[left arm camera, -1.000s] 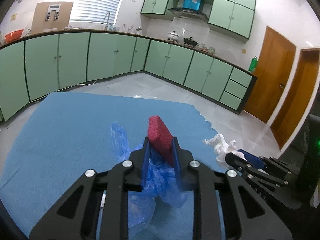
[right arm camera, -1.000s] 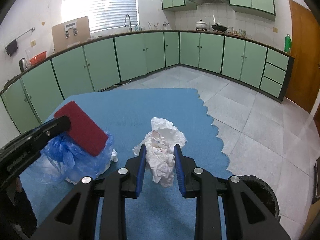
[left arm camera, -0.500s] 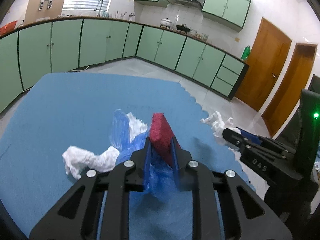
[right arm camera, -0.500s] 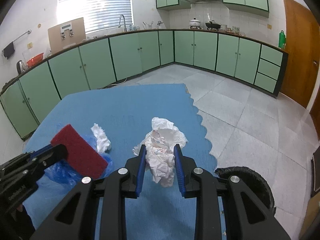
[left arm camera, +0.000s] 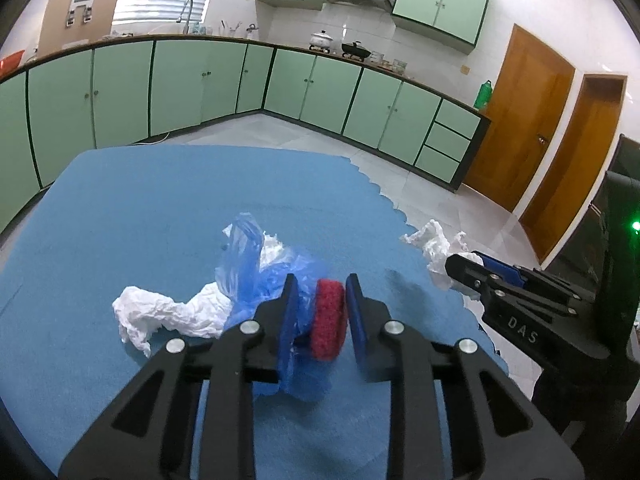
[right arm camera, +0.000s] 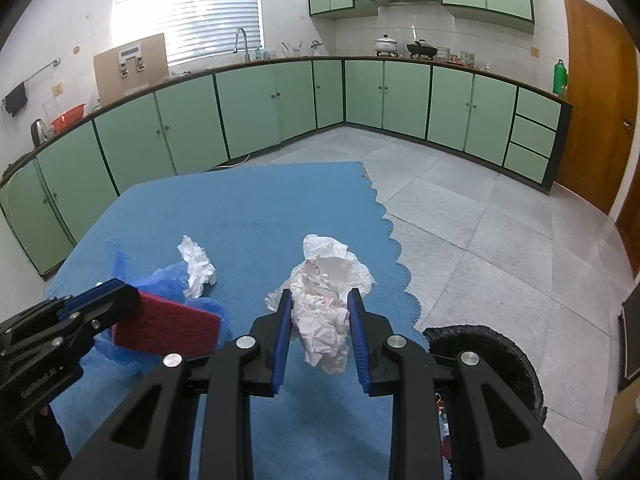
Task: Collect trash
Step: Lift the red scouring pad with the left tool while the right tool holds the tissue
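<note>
Two grippers work over a blue mat (left arm camera: 152,208) spread on a tiled kitchen floor. In the left wrist view, the left gripper (left arm camera: 322,312) sits at lower centre with its blue-padded fingers (left arm camera: 289,312) spread a little wider than what lies between them: a red scouring pad (left arm camera: 329,318) standing on edge, and folds of a blue plastic bag (left arm camera: 256,272). A narrow gap shows between the pad and the right finger, while the bag bunches against the left one, so I cannot tell whether the gripper has any hold on them. Just left of the bag, a crumpled white tissue (left arm camera: 160,314) lies on the mat, touching the plastic.

From the right wrist view, the red scouring pad (right arm camera: 166,332) appears at lower left, sticking out flat from the tip of the left gripper (right arm camera: 100,308) with the blue plastic bag (right arm camera: 176,280) beneath and behind it. The white tissue (right arm camera: 198,266) lies on the mat just above them.

At lower centre of that view, the right gripper (right arm camera: 320,332) pinches a wad of crumpled white paper (right arm camera: 324,300) between its fingers, the wad bulging above and hanging below the pads. A black trash bin (right arm camera: 492,348) stands at lower right, just off the mat's scalloped edge. In the left wrist view, the right gripper (left arm camera: 476,270) shows at the right edge, white paper (left arm camera: 436,246) at its tip.
</note>
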Available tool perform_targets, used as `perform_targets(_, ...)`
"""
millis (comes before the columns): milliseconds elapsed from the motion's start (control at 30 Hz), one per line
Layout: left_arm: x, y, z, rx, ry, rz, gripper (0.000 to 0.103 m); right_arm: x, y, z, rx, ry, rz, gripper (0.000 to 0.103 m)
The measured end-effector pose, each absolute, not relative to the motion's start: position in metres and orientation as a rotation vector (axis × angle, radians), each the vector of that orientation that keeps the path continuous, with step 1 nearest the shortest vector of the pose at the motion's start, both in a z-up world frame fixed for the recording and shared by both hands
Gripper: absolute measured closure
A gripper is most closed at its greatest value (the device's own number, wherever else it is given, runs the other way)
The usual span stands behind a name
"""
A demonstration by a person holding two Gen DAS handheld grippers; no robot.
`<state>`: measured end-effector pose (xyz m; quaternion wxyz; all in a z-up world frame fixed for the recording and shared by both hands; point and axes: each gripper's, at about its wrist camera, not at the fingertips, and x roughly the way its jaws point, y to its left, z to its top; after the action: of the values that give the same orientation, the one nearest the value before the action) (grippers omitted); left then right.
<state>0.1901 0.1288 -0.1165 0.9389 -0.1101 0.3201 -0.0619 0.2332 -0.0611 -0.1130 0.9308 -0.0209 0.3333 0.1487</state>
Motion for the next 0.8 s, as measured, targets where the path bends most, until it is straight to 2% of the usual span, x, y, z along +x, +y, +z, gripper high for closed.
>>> perform_targets(433, 0.154, 0.114, -0.141, -0.199, 0.694, -0.136, 0.074, 0.213, -0.069, -0.129, -0.04, 0.718, 0.322, 0.076)
perform_targets(800, 0.154, 0.092, -0.153, -0.159, 0.725, -0.165, 0.079, 0.193, -0.081, -0.141, -0.041, 0.743, 0.313, 0.076)
